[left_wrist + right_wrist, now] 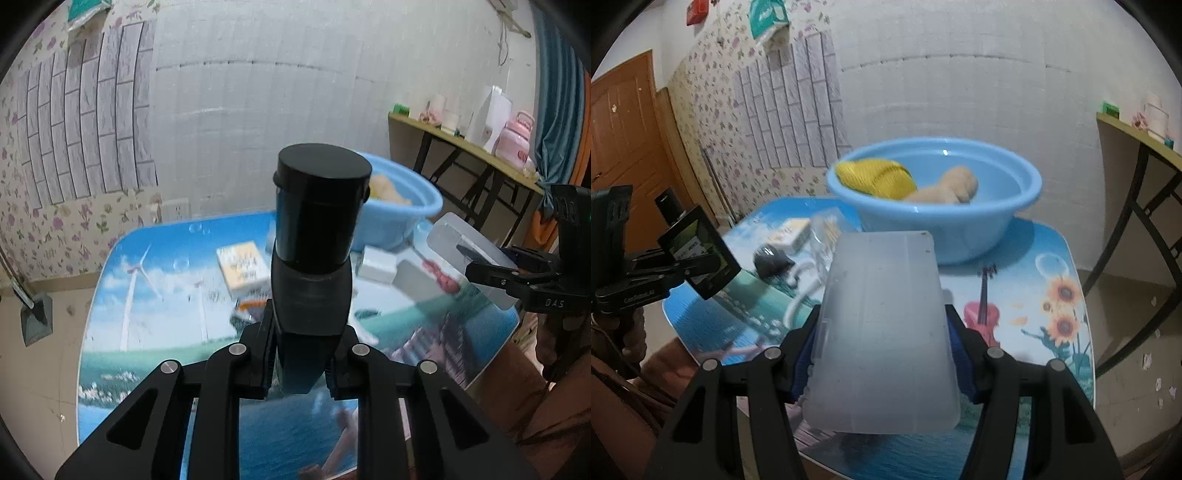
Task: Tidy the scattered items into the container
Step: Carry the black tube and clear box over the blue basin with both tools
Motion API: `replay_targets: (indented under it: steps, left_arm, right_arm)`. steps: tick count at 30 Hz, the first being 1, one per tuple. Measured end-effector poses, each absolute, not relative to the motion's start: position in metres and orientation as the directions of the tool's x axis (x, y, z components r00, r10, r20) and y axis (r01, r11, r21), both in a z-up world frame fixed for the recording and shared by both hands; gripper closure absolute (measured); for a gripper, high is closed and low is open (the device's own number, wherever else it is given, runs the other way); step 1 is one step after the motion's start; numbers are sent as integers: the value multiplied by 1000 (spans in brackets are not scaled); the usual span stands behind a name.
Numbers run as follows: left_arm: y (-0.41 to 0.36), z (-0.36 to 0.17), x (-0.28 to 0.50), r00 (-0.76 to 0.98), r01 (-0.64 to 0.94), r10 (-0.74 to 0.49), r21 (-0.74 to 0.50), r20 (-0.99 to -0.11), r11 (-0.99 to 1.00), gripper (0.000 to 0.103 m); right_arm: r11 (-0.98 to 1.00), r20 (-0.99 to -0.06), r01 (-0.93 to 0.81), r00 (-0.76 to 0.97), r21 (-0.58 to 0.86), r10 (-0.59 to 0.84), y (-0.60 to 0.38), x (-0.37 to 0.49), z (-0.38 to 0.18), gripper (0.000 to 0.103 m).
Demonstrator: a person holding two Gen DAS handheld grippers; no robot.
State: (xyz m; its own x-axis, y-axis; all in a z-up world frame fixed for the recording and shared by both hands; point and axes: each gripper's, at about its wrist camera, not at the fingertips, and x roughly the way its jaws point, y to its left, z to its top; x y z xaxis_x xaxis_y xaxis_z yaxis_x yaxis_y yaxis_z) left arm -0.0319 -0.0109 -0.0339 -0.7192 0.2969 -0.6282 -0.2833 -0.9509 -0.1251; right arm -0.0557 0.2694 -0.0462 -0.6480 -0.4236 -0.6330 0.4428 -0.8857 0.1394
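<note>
Left wrist view: my left gripper (301,363) pinched a black bottle (316,236) upright, above the table (155,258)
Right wrist view: my right gripper (882,354) clamped a frosted plastic box (884,332), just short of the blue basin (1015,206)
Basin: held a yellow roll (877,177) and a tan toy (955,186)
Still on the table: a small carton (242,267), a dark lump (770,262)
Advice I judged: carry each over the rim, lower into the free right side, release one at a time so the grippers stayed apart
</note>
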Motion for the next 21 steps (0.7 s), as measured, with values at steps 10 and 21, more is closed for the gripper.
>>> replay_targets:
  steps: [10, 21]
  left_arm:
    - [4, -1, -52, -750, -312, 324, -123, -577, -942, 83]
    - [29, 26, -98, -763, -372, 378, -122, -524, -920, 83]
  right_arm:
    - [-875, -521, 438, -709, 203, -476, 282, -65, 7, 42]
    - [-888, -559, 396, -692, 233, -456, 289, -108, -2, 42]
